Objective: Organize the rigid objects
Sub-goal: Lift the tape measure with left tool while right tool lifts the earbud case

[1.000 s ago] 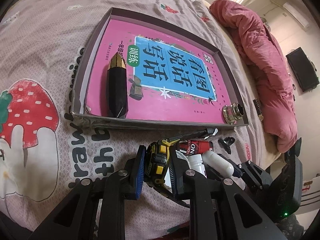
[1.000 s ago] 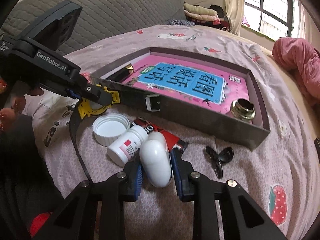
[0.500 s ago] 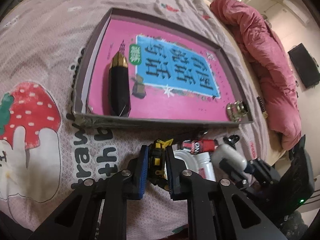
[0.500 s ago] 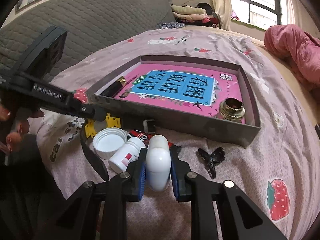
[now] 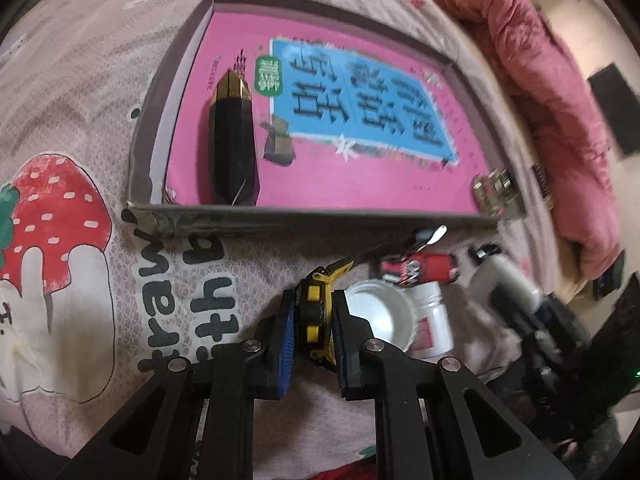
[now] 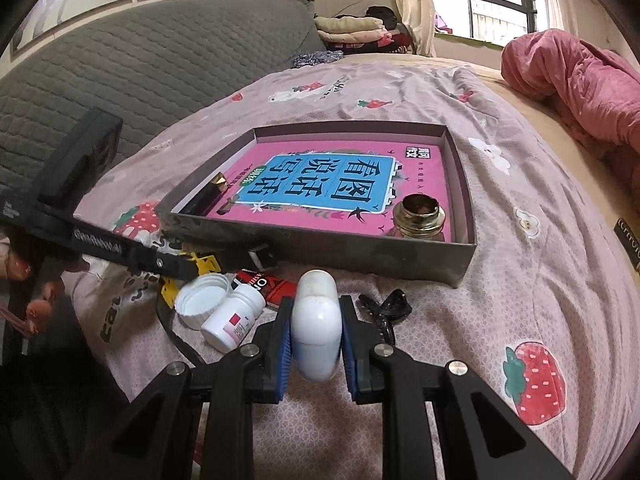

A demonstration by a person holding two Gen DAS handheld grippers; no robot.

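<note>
A grey shallow box (image 5: 304, 218) (image 6: 360, 254) on the bed holds a pink book (image 5: 360, 176) (image 6: 340, 188), a black and gold case (image 5: 234, 136) (image 6: 208, 196) and a brass fitting (image 5: 494, 192) (image 6: 420, 218). My left gripper (image 5: 314, 324) is shut on a yellow and black tape measure (image 5: 316, 308) in front of the box. My right gripper (image 6: 316, 336) is shut on a white oval bottle (image 6: 316, 328), lifted above the bedspread; the bottle also shows in the left wrist view (image 5: 506, 276).
In front of the box lie a white cap (image 6: 202, 300), a small white pill bottle (image 6: 234, 320), a red pack (image 6: 268, 284) and a black clip (image 6: 384, 308). A pink quilt (image 6: 580, 84) lies at the far right. A grey headboard (image 6: 140, 64) stands behind.
Both grippers closed: the left on the tape measure, the right on the white bottle. The right gripper has risen with the bottle, and the box looks lower in its view.
</note>
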